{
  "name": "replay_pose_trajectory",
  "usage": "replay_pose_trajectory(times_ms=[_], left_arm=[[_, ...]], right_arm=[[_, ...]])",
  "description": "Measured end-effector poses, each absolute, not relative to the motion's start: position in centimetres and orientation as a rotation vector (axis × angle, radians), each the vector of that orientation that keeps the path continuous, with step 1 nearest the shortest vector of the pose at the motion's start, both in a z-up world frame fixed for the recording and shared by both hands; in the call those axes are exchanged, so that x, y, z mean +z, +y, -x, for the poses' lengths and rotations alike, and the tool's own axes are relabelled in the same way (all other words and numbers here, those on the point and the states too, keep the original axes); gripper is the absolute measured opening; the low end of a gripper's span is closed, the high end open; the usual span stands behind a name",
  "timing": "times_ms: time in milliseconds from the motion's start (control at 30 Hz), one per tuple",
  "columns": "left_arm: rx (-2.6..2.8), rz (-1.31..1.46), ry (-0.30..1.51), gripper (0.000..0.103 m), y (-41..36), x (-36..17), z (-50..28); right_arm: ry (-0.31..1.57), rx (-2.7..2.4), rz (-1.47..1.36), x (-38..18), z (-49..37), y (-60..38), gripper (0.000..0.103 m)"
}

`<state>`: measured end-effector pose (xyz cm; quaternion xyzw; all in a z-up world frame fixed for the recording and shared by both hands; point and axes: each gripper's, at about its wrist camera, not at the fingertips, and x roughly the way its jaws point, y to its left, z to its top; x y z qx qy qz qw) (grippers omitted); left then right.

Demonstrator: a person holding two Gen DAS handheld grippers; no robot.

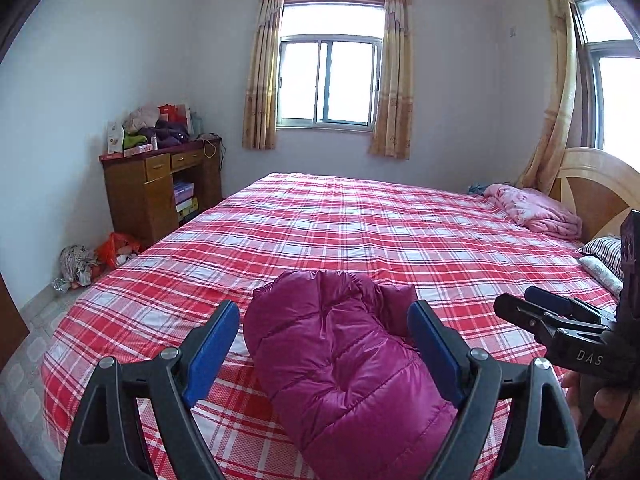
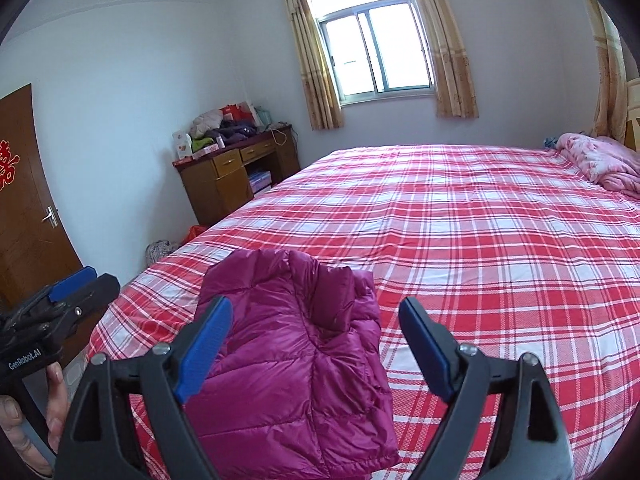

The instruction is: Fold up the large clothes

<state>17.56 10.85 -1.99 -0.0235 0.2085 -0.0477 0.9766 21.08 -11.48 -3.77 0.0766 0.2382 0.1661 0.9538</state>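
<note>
Looking down along my two claws, I see a magenta puffer jacket (image 1: 344,364) lying folded into a compact bundle on a bed (image 1: 360,224) covered with a red and white plaid sheet. The jacket sits close to the near edge of the bed, toward the corner by the floor, well apart from everything else on the sheet.

My left claw (image 1: 324,344) hangs above the jacket with its blue-padded jaws spread wide, one on each side of the bundle as seen from the left wrist camera; the pads press on nothing and hold nothing. My right claw (image 2: 316,344) is likewise wide open and empty, raised over the jacket's right half. Each claw shows at the edge of the other's view, gripped by a hand (image 2: 24,412).

Relative to the jacket, a crumpled pink blanket (image 1: 536,212) lies at the far right end of the bed, against a wooden headboard (image 1: 596,188), with striped pillows (image 1: 606,254) just beside it. Beyond the bed's far left corner stands a wooden desk (image 1: 160,192) piled with clothes and boxes. A window (image 1: 330,80) with beige curtains is on the far wall, straight past the jacket. A brown door (image 2: 28,200) stands off to the left.
</note>
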Motion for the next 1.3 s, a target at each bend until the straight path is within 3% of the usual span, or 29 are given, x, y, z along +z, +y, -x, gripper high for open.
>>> replay_pose_trajectory(times_ms=[1300], left_arm=[[-0.091, 0.035, 0.426, 0.088, 10.53, -2.31, -17.03]], right_arm=[[0.475, 0.349, -0.164, -3.45, -19.92, -11.28, 0.096]])
